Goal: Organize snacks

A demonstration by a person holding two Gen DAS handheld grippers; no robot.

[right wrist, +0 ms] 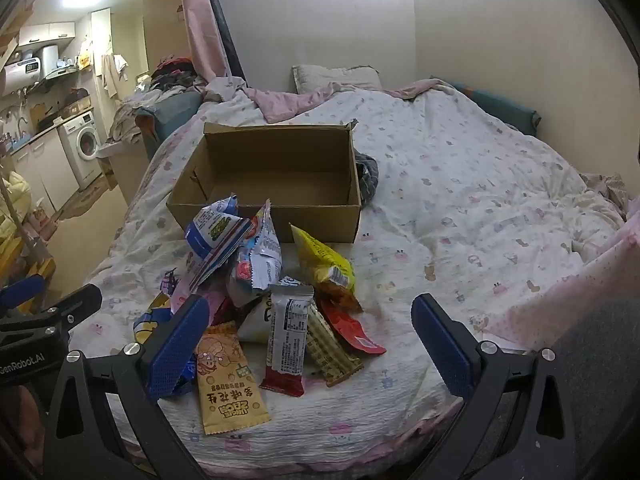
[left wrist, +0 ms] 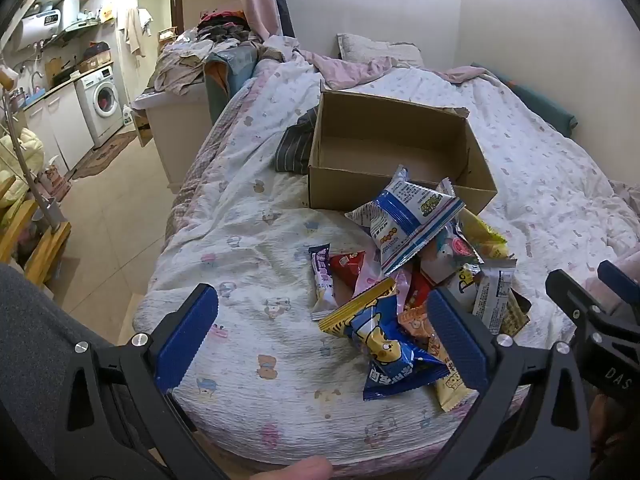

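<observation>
Lying crosswise behind snack pile (right wrist: 260, 300): cardboard box (right wrist: 276, 216).

Snacks (right wrist: 276, 304) lie heaped on the bed (right wrist: 460, 208), just before the box (right wrist: 272, 184); a pillow (right wrist: 336, 76) lies behind.

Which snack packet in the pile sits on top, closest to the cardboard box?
The blue and white packet. It rides highest on the pile, leaning against the front wall of the cardboard box, while the other packets lie lower and nearer the grippers.
</observation>
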